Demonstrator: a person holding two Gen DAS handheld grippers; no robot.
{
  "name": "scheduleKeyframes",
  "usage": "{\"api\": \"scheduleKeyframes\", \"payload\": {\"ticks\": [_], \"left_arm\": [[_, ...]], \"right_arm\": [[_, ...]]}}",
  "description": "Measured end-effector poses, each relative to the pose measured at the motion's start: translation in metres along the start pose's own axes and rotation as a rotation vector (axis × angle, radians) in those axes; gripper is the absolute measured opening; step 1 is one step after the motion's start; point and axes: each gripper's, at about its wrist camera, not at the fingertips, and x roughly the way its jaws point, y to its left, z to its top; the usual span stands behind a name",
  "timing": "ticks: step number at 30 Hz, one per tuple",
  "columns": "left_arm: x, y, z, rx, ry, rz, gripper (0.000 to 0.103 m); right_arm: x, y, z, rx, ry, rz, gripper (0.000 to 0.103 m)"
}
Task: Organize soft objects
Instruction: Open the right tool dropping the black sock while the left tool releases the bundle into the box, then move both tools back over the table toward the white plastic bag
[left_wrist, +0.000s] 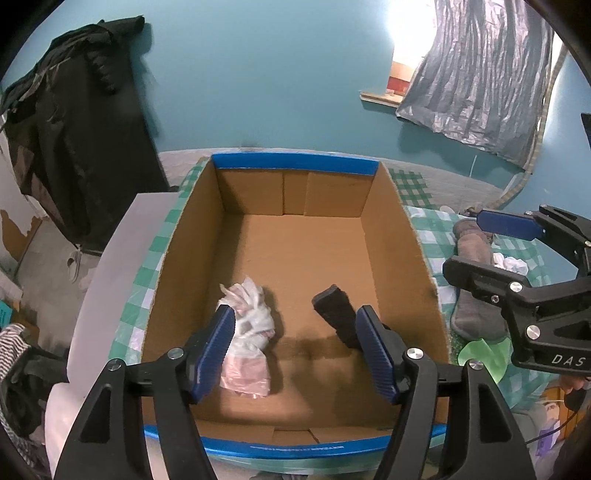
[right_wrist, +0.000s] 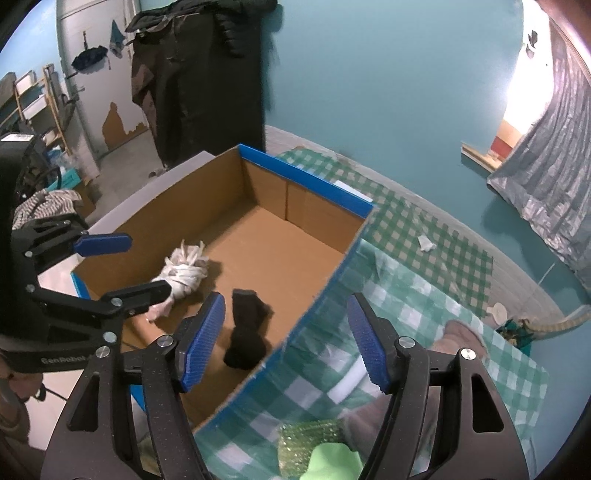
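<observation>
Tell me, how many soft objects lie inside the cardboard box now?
2. A white-pink plastic bundle lies on the box floor at the left, a black sock to its right. None seems hidden.

The room was moderately lit; a window (left_wrist: 402, 40) at far right blew out to white glare. Fisheye edges curved, corners vignetted black, slight blur.
</observation>
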Motion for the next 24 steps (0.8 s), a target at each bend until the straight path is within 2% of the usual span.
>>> {"api": "scheduleKeyframes", "payload": {"ticks": [24], "left_arm": [[-0.019,-0.070,-0.001,0.118,-0.036,-0.082,0.075]], "right_arm": [[-0.032,-0.066,-0.055,0.120,0.009,-0.078,0.072]]}}
